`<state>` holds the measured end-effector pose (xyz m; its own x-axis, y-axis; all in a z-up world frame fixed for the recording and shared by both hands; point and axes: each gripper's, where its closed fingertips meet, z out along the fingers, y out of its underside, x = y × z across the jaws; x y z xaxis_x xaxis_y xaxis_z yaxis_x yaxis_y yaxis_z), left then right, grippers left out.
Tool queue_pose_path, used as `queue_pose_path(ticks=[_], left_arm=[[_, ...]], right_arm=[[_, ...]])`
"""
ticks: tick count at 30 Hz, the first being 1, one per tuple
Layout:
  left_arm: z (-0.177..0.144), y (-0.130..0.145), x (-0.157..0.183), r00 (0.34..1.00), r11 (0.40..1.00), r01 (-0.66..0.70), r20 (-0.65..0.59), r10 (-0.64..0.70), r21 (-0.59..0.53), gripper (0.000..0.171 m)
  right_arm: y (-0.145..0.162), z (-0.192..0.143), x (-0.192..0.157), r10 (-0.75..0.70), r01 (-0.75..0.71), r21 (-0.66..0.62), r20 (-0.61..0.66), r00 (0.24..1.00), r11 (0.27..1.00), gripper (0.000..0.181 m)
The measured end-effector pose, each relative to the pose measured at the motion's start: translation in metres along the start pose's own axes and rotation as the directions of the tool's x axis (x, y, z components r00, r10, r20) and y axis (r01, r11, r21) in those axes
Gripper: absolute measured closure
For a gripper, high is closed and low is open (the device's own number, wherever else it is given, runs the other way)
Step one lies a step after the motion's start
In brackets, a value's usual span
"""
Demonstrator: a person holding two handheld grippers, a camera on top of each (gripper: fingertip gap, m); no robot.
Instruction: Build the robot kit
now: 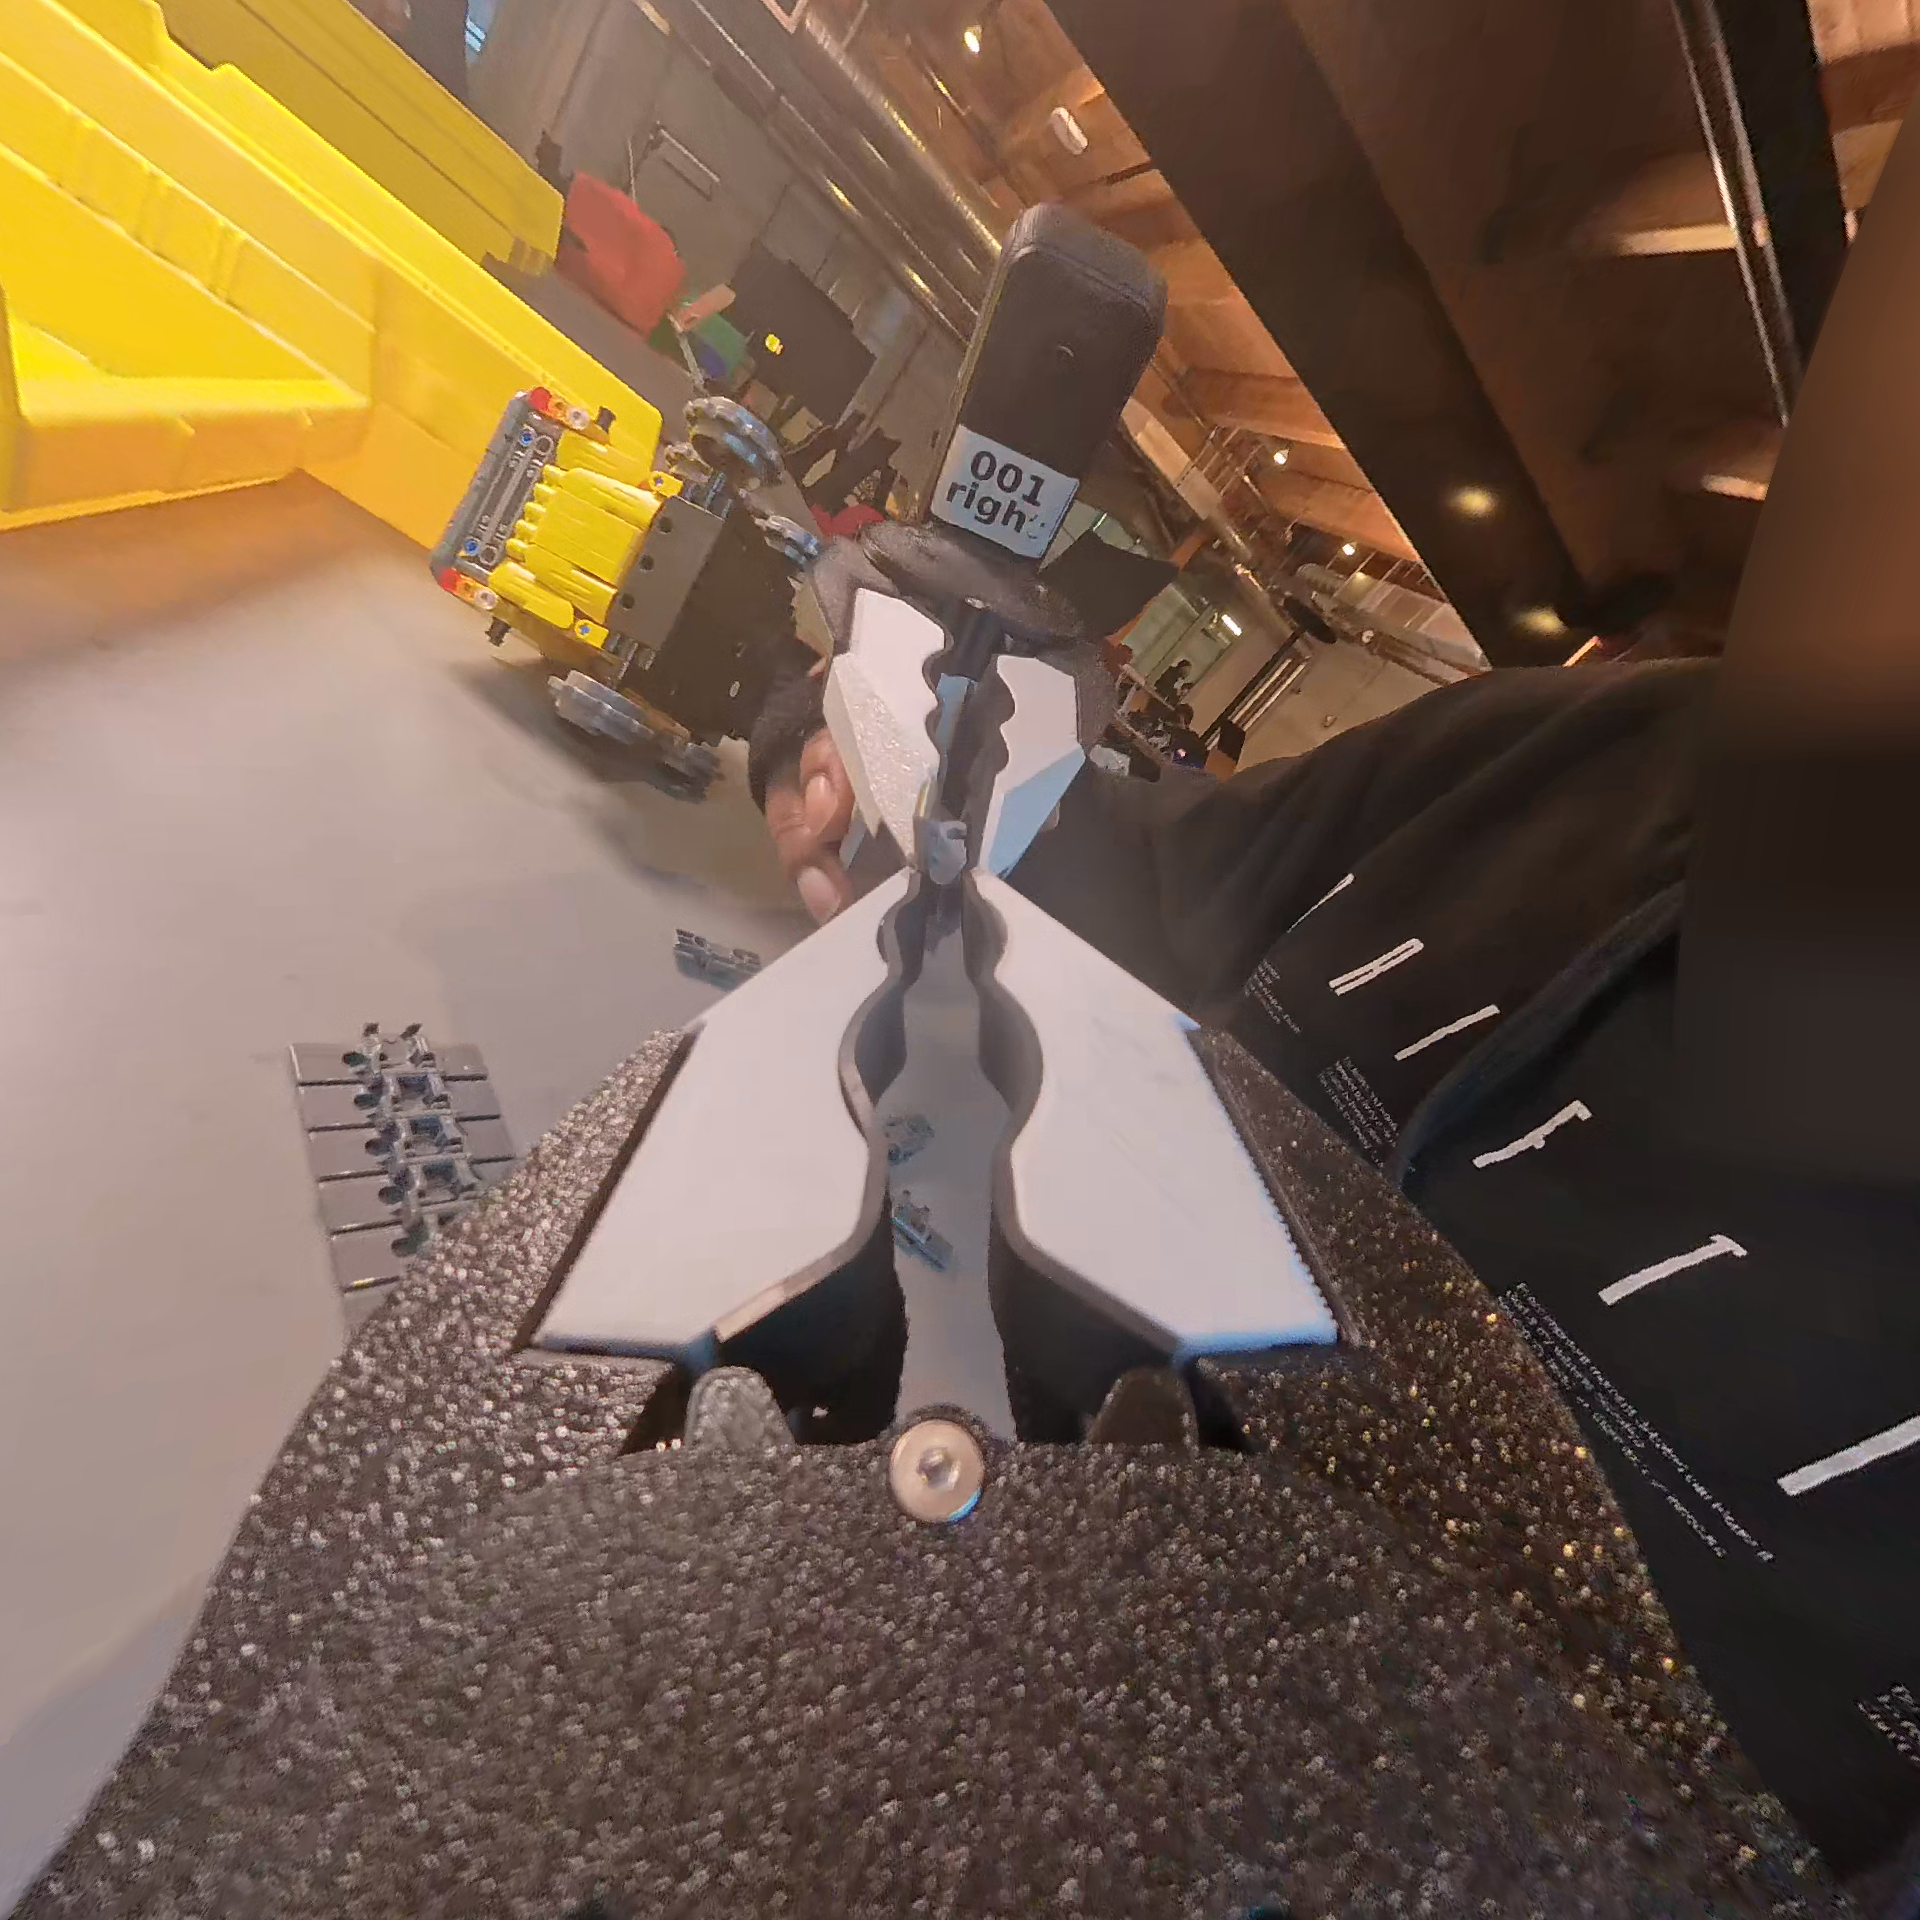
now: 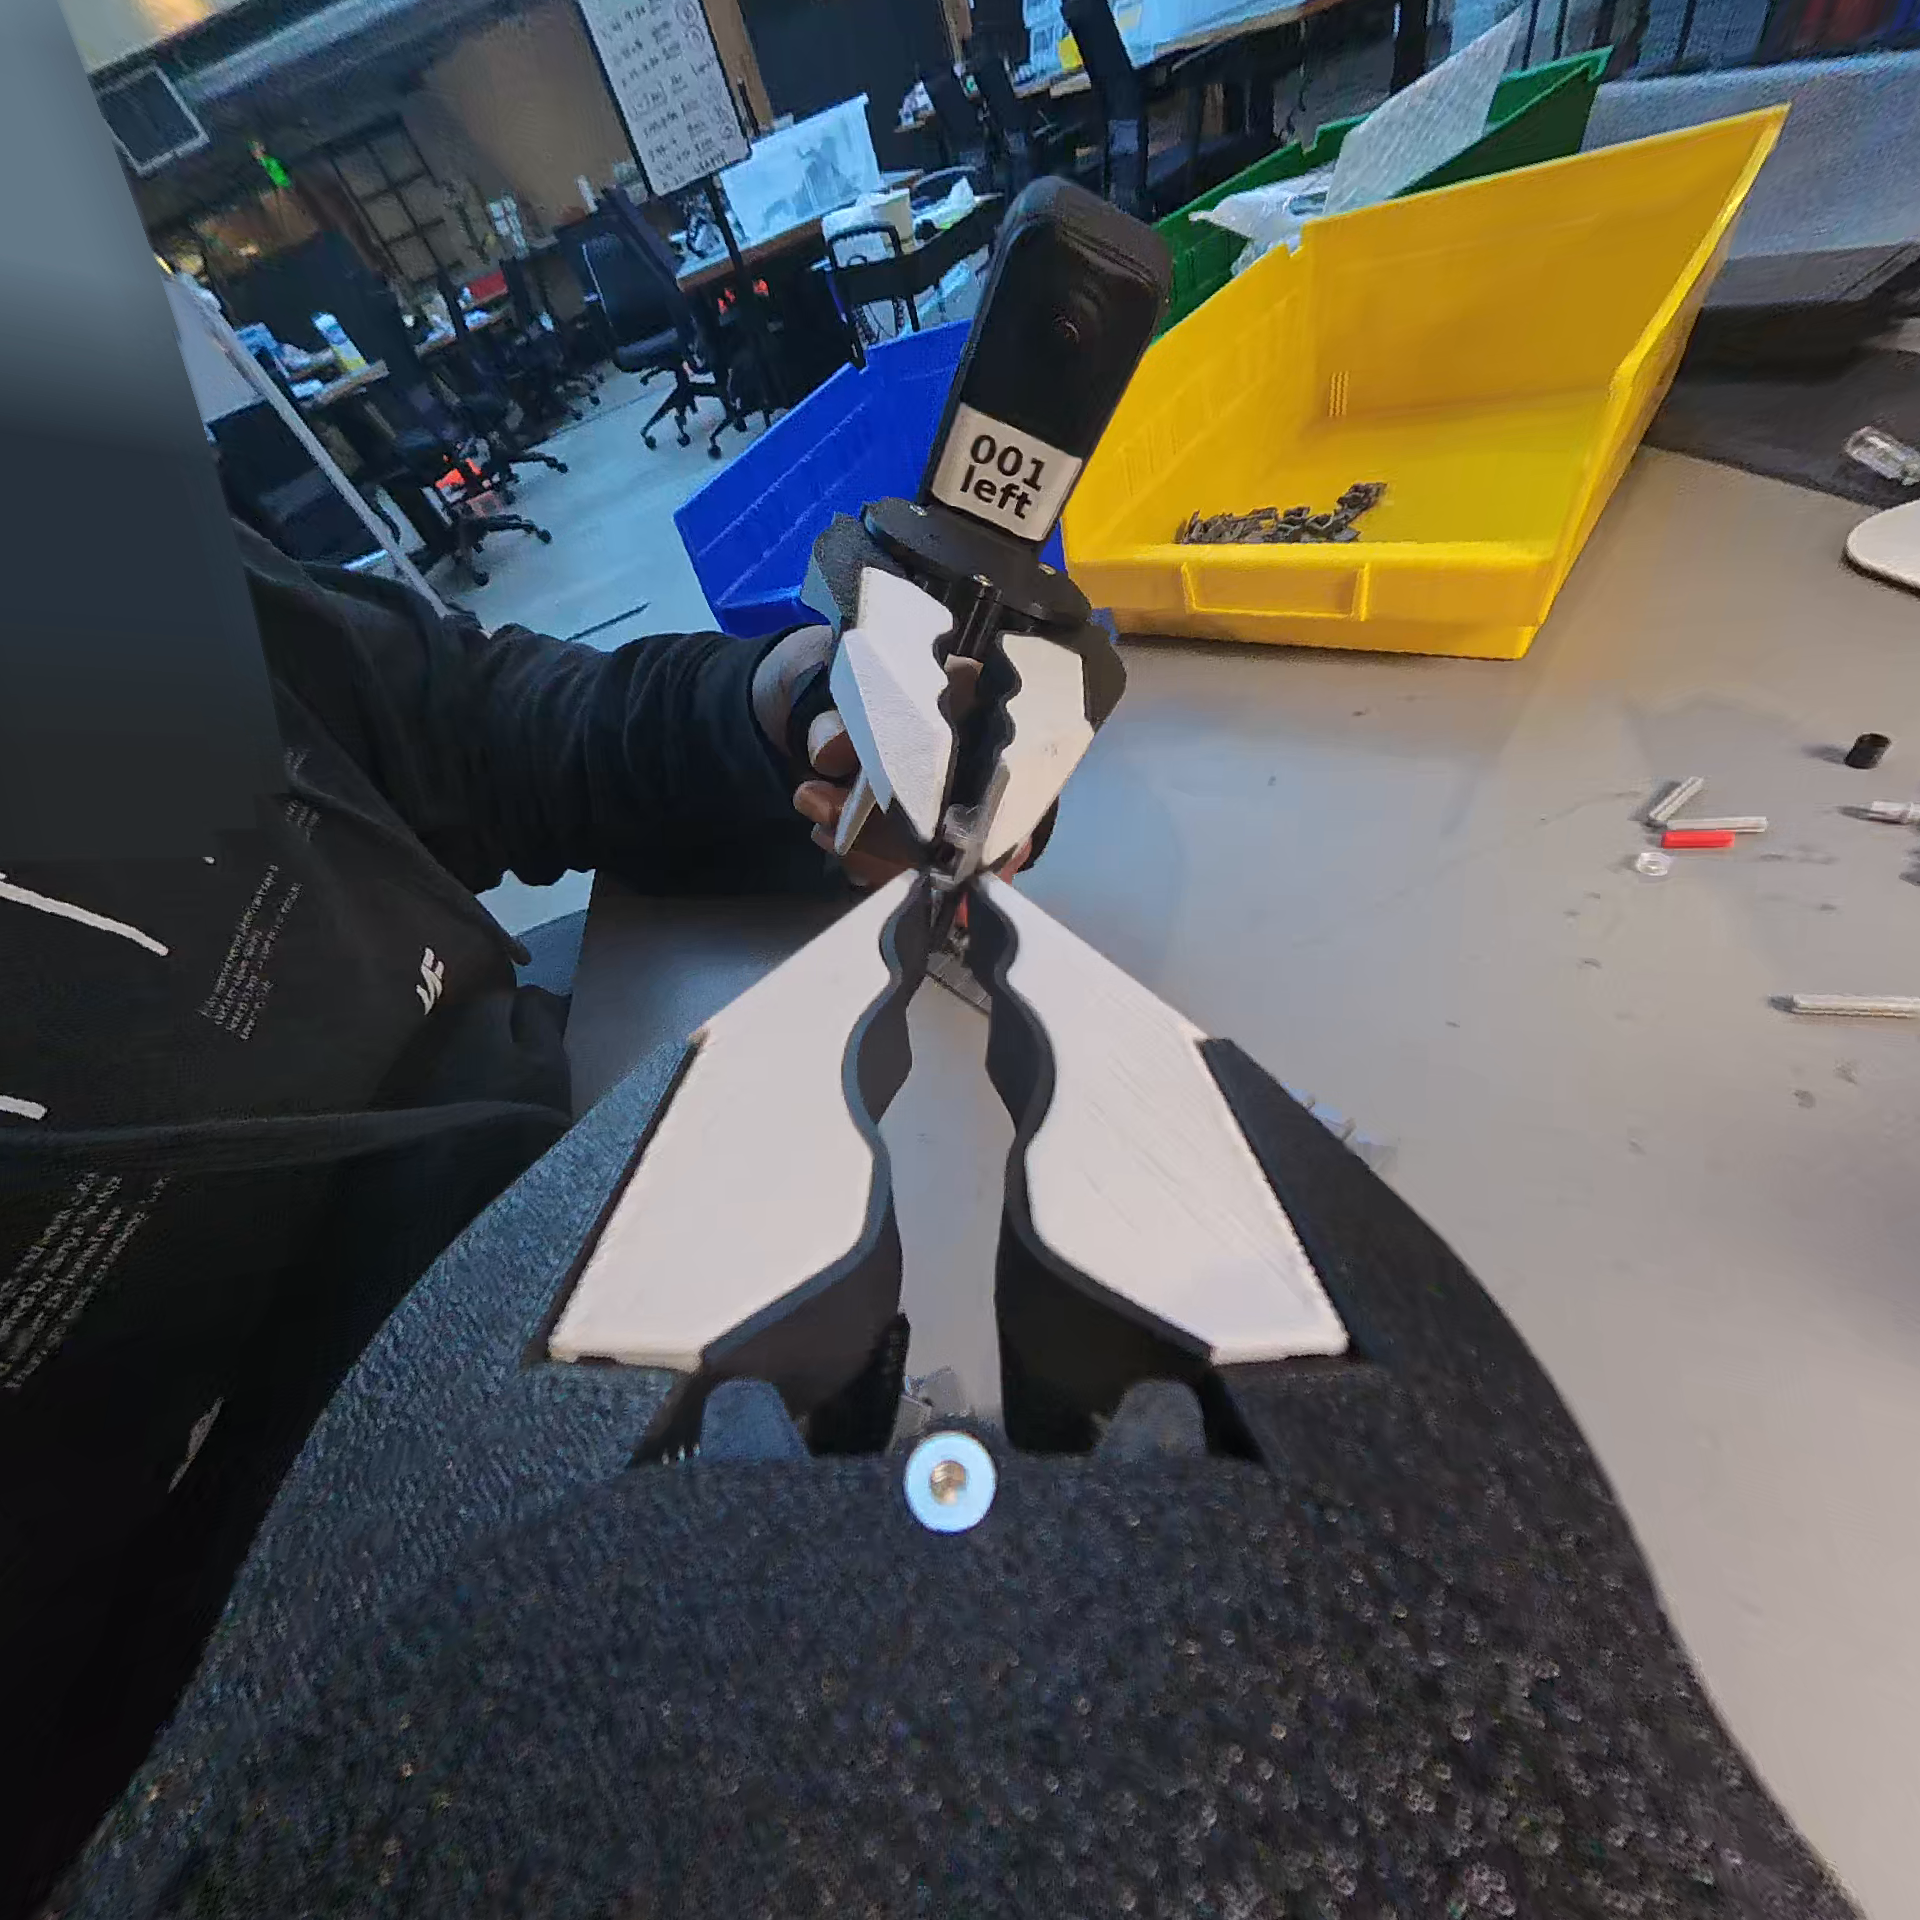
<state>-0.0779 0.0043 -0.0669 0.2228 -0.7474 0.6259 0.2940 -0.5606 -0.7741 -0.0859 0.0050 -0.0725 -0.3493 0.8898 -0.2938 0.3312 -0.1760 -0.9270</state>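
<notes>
My left gripper (image 1: 938,885) and my right gripper (image 2: 951,883) meet tip to tip above the grey table (image 2: 1455,1039). Both have their jaws closed at the tips. In the left wrist view the right gripper (image 1: 945,831) pinches a small grey link (image 1: 945,844) that touches my left fingertips, with a dark bit caught between them. In the right wrist view the left gripper (image 2: 956,836) pinches a small pale grey part (image 2: 961,821) against my right tips. I cannot tell whether it is one part or two joined. A hand in a black sleeve (image 2: 582,748) holds each gripper.
A strip of grey track links (image 1: 400,1143) and loose links (image 1: 717,956) lie on the table. A yellow and black brick vehicle (image 1: 613,561) stands by a yellow bin (image 1: 208,312). A yellow bin (image 2: 1455,312) holds grey links (image 2: 1288,520), with a blue bin (image 2: 821,488) beside it. Small parts (image 2: 1704,826) lie at right. Left and right tips are no more than a few centimetres apart.
</notes>
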Motion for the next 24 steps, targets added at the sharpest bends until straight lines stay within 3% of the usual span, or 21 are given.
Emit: queue_pose_path(ticks=[2, 4, 9, 13, 19, 21, 24], left_arm=[[-0.004, -0.003, -0.002, 1.0, 1.0, 0.001, 0.006, -0.001, 0.009, 0.166], [-0.012, -0.006, -0.015, 0.994, 0.999, -0.052, 0.097, 0.052, -0.006, 0.158], [-0.027, 0.02, -0.066, 0.879, 0.934, -0.176, 0.377, 0.291, -0.31, 0.155], [-0.017, 0.044, -0.091, 0.832, 0.856, -0.159, 0.4, 0.384, -0.492, 0.15], [-0.008, 0.043, -0.115, 0.767, 0.79, -0.166, 0.426, 0.479, -0.59, 0.144], [-0.007, 0.038, -0.117, 0.78, 0.795, -0.182, 0.407, 0.474, -0.578, 0.141], [0.001, 0.032, -0.1, 0.9, 0.862, -0.154, 0.291, 0.324, -0.484, 0.145]], right_arm=[[0.0, -0.001, 0.002, 0.086, -0.086, -0.005, 0.028, 0.996, 0.996, 0.175], [0.002, -0.004, 0.013, 0.161, -0.161, -0.017, 0.01, 0.987, 0.987, 0.175], [0.035, -0.01, 0.053, 0.232, -0.265, -0.189, -0.177, 0.956, 0.946, 0.175], [0.063, -0.013, 0.08, 0.197, -0.305, -0.372, -0.301, 0.933, 0.877, 0.175], [0.074, -0.006, 0.088, 0.197, -0.342, -0.518, -0.314, 0.928, 0.784, 0.175], [0.071, -0.005, 0.085, 0.198, -0.334, -0.534, -0.297, 0.934, 0.777, 0.175], [0.06, -0.001, 0.073, 0.19, -0.295, -0.535, -0.243, 0.951, 0.791, 0.175]])
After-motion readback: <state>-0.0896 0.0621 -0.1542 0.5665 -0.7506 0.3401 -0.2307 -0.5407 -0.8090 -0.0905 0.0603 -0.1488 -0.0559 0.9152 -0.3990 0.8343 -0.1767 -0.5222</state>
